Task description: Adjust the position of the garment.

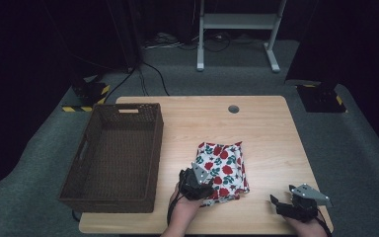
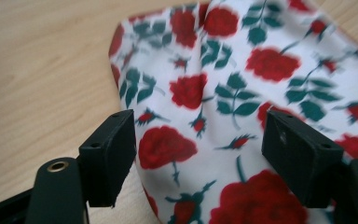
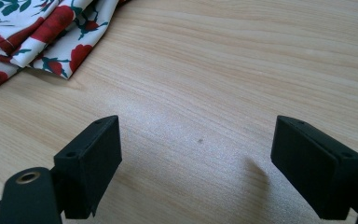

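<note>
Here my left gripper (image 1: 203,183) hovers, jaws apart, over the folded white cloth printed with red roses (image 1: 223,169) near the wooden table's (image 1: 266,128) front edge; my right gripper (image 1: 282,206) rests open by the front right corner.

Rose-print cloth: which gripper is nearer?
Left. The left gripper is at the rose-print cloth, jaws straddling its near edge; the right gripper sits apart on bare table.

Grey carpet (image 1: 355,163) surrounds the pale wooden worktop (image 1: 266,128); a white metal frame (image 1: 237,22) and black cables (image 1: 153,74) sit in dim light behind.
</note>
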Demonstrator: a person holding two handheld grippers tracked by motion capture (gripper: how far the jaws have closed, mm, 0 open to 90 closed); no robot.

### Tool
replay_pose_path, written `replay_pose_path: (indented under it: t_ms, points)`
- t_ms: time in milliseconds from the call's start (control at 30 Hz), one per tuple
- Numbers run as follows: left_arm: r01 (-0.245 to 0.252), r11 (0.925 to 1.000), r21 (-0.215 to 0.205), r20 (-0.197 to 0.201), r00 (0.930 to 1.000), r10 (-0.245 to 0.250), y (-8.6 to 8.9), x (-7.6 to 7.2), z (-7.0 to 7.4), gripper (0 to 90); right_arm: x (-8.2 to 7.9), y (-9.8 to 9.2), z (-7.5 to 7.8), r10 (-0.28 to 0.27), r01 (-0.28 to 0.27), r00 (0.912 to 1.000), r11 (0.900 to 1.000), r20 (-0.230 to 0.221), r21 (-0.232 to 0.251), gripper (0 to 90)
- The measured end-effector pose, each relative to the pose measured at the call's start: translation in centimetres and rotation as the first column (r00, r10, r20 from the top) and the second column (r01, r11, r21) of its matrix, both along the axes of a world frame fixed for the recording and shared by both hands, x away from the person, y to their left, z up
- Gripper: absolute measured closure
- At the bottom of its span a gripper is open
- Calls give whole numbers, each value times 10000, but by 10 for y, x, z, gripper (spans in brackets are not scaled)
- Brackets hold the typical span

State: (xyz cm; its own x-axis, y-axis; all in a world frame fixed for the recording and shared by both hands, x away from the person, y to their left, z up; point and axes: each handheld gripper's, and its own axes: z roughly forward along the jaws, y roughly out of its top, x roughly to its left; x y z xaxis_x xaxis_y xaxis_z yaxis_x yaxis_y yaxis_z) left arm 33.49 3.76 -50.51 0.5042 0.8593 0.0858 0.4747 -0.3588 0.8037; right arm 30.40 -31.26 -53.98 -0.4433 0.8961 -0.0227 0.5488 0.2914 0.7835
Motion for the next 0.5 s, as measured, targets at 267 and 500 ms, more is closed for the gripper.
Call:
replay_pose_path:
  t_ms: [267, 500]
  points:
    - [929, 9948, -414, -36, 9956, -931, -40, -8, 2, 275, 0, 0, 0, 7, -7, 10000, 10000, -13, 6, 161]
    - [820, 9965, 185, -832, 9933, -802, -56, 2, -30, 277, 0, 0, 0, 37, -37, 10000, 10000, -40, 12, 161]
